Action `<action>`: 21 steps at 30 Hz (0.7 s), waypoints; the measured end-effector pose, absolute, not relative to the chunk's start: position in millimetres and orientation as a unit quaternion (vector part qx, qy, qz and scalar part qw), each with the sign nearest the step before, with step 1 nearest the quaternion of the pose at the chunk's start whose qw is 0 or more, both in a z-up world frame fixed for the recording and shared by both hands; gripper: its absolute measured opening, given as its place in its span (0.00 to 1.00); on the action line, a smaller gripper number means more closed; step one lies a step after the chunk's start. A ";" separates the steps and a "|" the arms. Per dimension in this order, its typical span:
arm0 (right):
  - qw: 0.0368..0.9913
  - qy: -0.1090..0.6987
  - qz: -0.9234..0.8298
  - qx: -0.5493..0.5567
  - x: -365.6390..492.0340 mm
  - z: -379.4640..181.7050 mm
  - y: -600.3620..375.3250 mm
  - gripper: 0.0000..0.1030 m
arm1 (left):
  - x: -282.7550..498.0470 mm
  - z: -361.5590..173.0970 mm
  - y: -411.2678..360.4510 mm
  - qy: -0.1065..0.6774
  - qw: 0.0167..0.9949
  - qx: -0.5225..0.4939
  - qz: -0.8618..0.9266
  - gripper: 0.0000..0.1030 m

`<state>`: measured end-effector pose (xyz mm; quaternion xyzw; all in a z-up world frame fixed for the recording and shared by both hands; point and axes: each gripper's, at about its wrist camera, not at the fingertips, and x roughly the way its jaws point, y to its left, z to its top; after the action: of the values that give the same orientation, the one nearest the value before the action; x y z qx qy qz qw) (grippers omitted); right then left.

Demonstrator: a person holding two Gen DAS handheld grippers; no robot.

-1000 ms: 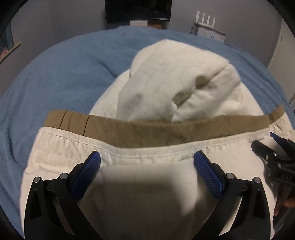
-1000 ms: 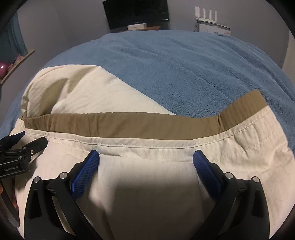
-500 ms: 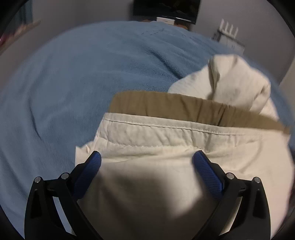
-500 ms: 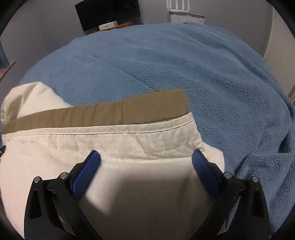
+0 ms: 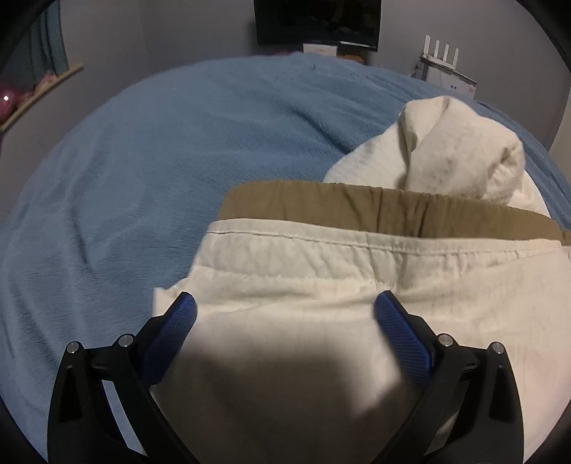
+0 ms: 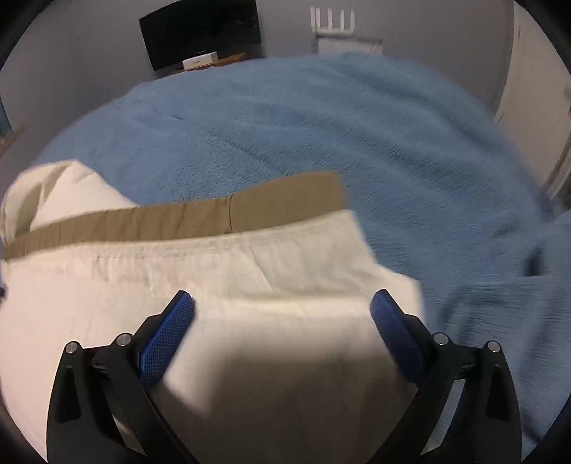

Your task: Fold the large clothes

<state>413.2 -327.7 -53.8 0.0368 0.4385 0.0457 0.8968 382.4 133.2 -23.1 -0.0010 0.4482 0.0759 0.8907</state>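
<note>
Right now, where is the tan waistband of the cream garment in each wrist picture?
Left wrist view: the tan waistband runs from the centre to the right edge, above the left gripper.
Right wrist view: the tan waistband runs from the left edge to the centre, above the right gripper.
Shared landmark: the dark screen on the far wall.

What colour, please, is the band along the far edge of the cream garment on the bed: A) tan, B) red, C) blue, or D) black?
A: a tan band runs along the far edge of the cream garment, against the blue blanket.
</note>
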 end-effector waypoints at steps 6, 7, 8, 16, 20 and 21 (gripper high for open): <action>0.915 0.384 0.127 -0.008 327.5 -2.0 -310.2 0.93 | 307.6 16.6 127.6 0.423 0.906 0.002 0.025 0.94; 0.913 0.383 0.142 -0.004 318.2 1.2 -306.9 0.93 | 290.3 21.1 123.8 0.422 0.907 0.002 0.006 0.94; 0.910 0.381 0.162 0.003 299.6 4.6 -303.9 0.93 | 272.2 23.1 118.6 0.423 0.906 -0.001 -0.013 0.94; 0.886 0.400 0.232 -0.022 220.1 -30.5 -252.8 0.93 | 209.5 -10.9 69.1 0.453 0.888 0.033 -0.069 0.94; 0.888 0.402 0.218 -0.056 191.3 -47.0 -254.2 0.93 | 198.4 -30.4 74.5 0.467 0.882 0.035 -0.060 0.95; 0.888 0.405 0.211 -0.061 191.3 -50.3 -259.8 0.93 | 195.2 -31.2 79.4 0.469 0.881 0.035 -0.054 0.95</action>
<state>191.3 -259.8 -50.3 -0.0607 0.4050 0.2107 0.8877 195.2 79.4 -31.2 0.0350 0.4691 -0.0542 0.8808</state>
